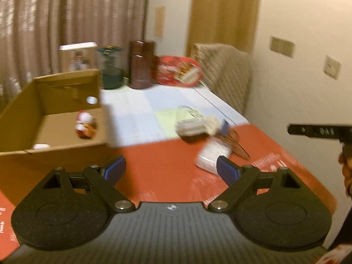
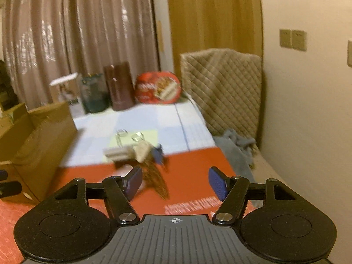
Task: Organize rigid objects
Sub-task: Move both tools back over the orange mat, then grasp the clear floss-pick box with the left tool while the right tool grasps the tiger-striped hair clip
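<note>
An open cardboard box (image 1: pixel 55 114) stands at the left of the table, with a red-and-white figurine (image 1: pixel 86 125) and a small white piece (image 1: pixel 41 146) on its floor. Loose objects lie in a cluster on the table: a clear-lidded case (image 1: pixel 190 123), a cream lump (image 1: pixel 212 125), a small blue item (image 1: pixel 225 125), a brown comb-like piece (image 2: pixel 157 179) and a white packet (image 1: pixel 211 154). My left gripper (image 1: pixel 171 169) hangs open over the red mat, nothing between its blue pads. My right gripper (image 2: pixel 175 181) is open just short of the cluster, empty.
At the table's far end stand a white-topped carton (image 1: pixel 77 57), a green jar (image 1: pixel 111 68), a brown canister (image 1: pixel 140 65) and a red tin (image 1: pixel 178 70). A quilted chair back (image 2: pixel 222 88) and grey cloth (image 2: pixel 236 145) sit right, by the wall.
</note>
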Demonstrator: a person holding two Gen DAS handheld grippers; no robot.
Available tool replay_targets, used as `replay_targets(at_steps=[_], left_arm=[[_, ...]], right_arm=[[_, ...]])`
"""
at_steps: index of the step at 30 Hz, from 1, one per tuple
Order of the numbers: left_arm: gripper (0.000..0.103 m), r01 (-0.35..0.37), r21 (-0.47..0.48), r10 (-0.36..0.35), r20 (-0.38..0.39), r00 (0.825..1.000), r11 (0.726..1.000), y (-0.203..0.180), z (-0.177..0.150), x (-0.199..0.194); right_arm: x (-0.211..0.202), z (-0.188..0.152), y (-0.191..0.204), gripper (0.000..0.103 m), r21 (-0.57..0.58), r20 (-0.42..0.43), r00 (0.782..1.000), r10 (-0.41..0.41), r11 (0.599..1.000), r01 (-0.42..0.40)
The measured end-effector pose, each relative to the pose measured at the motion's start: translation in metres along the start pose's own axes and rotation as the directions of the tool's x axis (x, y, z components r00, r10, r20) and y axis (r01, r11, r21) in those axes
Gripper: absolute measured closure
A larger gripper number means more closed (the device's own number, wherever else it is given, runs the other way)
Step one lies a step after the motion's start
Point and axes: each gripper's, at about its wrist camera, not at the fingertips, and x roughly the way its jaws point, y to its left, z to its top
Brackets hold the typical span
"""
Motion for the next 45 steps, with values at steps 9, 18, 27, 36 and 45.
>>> replay_targets(at_steps=[9,18,27,36,45], left_arm=[[0.016,0.027,0.033,-0.025,-0.061,0.998,0.999,-0.018,-0.022,0.036],[0.016,-0.006,0.078,0.012,-0.073,0.997,0.997,-0.032,-0.032,0.052],[0.016,0.024,0.080,-0.014,-0.116,0.993,0.996,-0.038,-0.042,0.068],[0.016,0.026,0.076,-0.018,-0.112,0.993,0.997,-0.029,-0.031,0.075],[0.016,0.035,0.115,-0.021,-0.118,0.993,0.993,-0.029,-0.025,0.102]], right_arm=[[0.025,-0.028,-0.020,0.039,-0.051,-0.099,0.995,0.016,0.998,-0.021],[0.054,-0.037,-0.012,0.039,-0.097,-0.180,0.981,0.066,0.992,-0.085],[0.080,-0.053,0.003,0.039,-0.170,-0.227,0.970,0.083,0.978,-0.124],[0.107,-0.049,0.010,0.039,-0.167,-0.234,0.965,0.120,0.973,-0.161],[0.142,-0.044,0.008,0.047,-0.199,-0.205,0.969,0.135,0.964,-0.176]])
